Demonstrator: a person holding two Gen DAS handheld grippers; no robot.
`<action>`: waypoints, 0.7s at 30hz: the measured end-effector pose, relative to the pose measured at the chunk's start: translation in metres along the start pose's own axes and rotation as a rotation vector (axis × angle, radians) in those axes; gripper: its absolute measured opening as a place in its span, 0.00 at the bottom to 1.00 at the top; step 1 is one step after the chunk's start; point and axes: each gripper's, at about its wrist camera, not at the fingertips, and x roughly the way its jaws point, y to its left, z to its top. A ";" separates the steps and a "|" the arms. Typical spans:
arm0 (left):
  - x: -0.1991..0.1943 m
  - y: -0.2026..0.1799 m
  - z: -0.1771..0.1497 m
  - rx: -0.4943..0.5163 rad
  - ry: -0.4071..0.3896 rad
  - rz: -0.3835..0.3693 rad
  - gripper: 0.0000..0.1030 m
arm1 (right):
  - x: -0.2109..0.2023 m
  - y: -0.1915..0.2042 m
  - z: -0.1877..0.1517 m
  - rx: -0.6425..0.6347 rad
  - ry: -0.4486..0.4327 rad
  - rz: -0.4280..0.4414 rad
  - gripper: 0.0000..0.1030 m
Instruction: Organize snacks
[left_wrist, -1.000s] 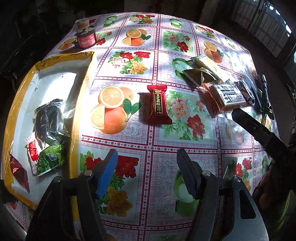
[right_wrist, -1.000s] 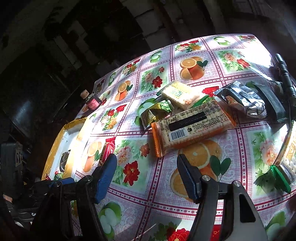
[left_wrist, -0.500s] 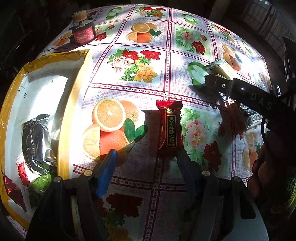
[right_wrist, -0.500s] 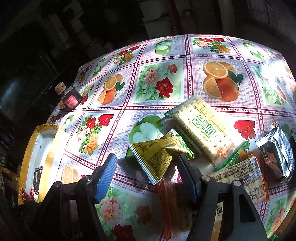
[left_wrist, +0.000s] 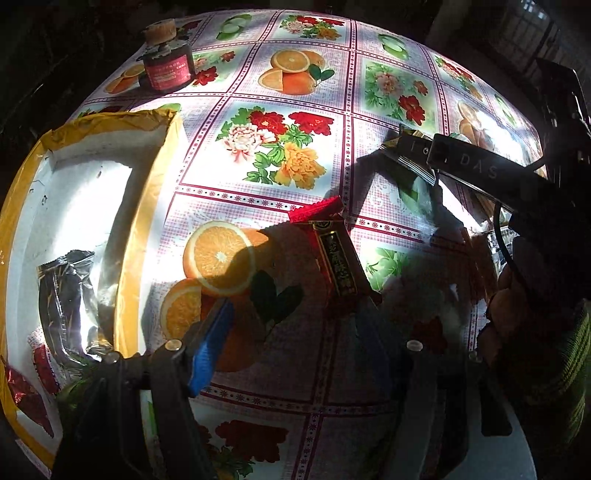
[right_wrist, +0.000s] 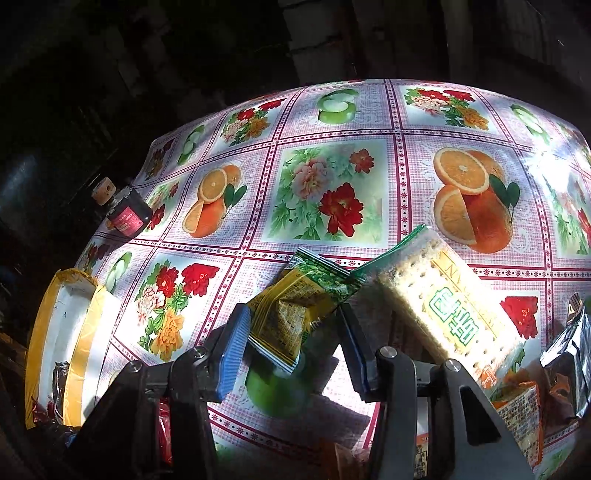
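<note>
A red snack bar (left_wrist: 332, 254) lies on the fruit-print tablecloth. My left gripper (left_wrist: 291, 332) hangs open just above its near end, the bar's tip close to the right finger (left_wrist: 369, 325). My right gripper (right_wrist: 293, 339) is closing on a yellow-green snack packet (right_wrist: 295, 310). Both pads touch the crumpled packet, which tilts up off the cloth. In the left wrist view the right gripper's dark body (left_wrist: 480, 173) reaches in from the right with that packet (left_wrist: 410, 158) at its tip. A white tray with a yellow rim (left_wrist: 147, 221) at the left holds a silver packet (left_wrist: 66, 295) and red wrappers.
A clear pack of crackers (right_wrist: 450, 310) lies right beside the held packet, with an orange packet (right_wrist: 517, 406) and a silver one (right_wrist: 565, 347) further right. A small dark jar with a red label (left_wrist: 168, 62) stands beyond the tray. A hand in a green striped sleeve (left_wrist: 554, 369) is at the right.
My left gripper has come closer to the red bar. My right gripper swung from the orange cracker pack over to the yellow-green packet, and its jaws have narrowed around it.
</note>
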 end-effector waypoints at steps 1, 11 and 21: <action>0.000 0.002 0.001 -0.007 0.000 -0.002 0.67 | 0.000 0.004 -0.001 -0.038 0.006 -0.018 0.42; 0.003 0.007 0.010 -0.106 0.006 -0.030 0.73 | 0.013 0.006 0.016 0.058 0.033 -0.100 0.57; 0.012 0.003 0.029 -0.171 0.000 0.026 0.63 | -0.004 0.001 -0.009 -0.067 0.022 -0.037 0.03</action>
